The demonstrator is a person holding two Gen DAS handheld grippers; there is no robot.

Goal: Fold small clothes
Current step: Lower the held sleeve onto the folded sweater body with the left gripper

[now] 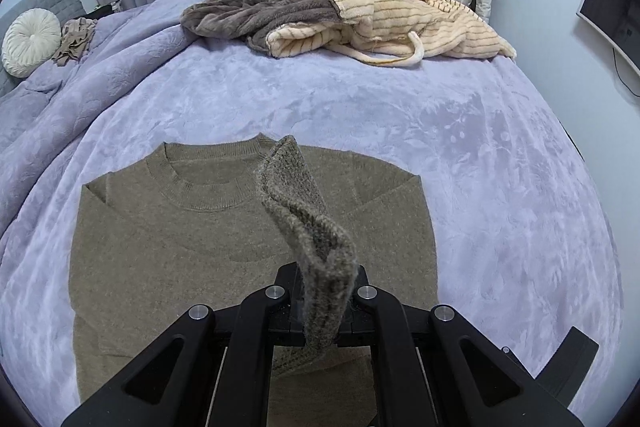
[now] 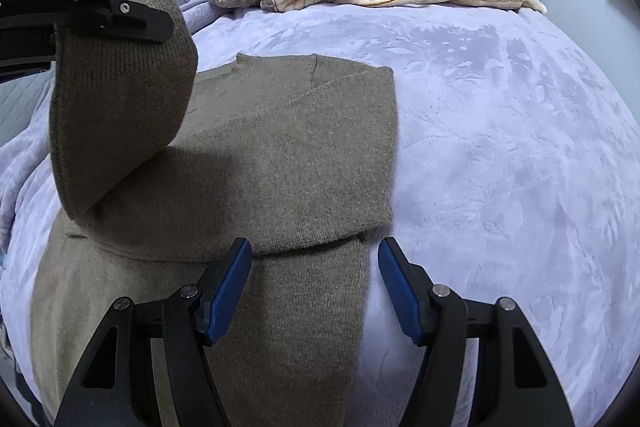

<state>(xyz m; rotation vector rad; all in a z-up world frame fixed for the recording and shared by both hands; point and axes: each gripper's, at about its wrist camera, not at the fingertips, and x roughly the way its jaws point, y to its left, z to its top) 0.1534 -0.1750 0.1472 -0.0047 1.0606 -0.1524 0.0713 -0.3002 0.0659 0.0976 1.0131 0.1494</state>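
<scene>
Here the left tool (image 1: 320, 301) is clamped tight on a sleeve cuff (image 1: 316, 251) of the olive sweater (image 1: 172, 247), the knit bunched between its jaws and lifted clear of the body. From the right wrist view the raised sleeve (image 2: 120, 115) hangs in a loop from that tool, up and to the left; holding it high probably lets the cloth swing across the chest without dragging the layers below.

The right tool (image 2: 315, 287) hovers with its blue pads (image 2: 226, 287) spread wide and nothing between them, low over the sweater's near right edge. It looks placed to pin or catch that edge while the other sleeve comes over.

The sweater lies front up on the lilac bed blanket (image 1: 500, 187), collar away from the tools, its right sleeve already folded across the body, so the fold seems partway done.

Farther off, a grey and cream striped robe (image 1: 352, 15) is heaped near the bed's far end, well apart.
</scene>
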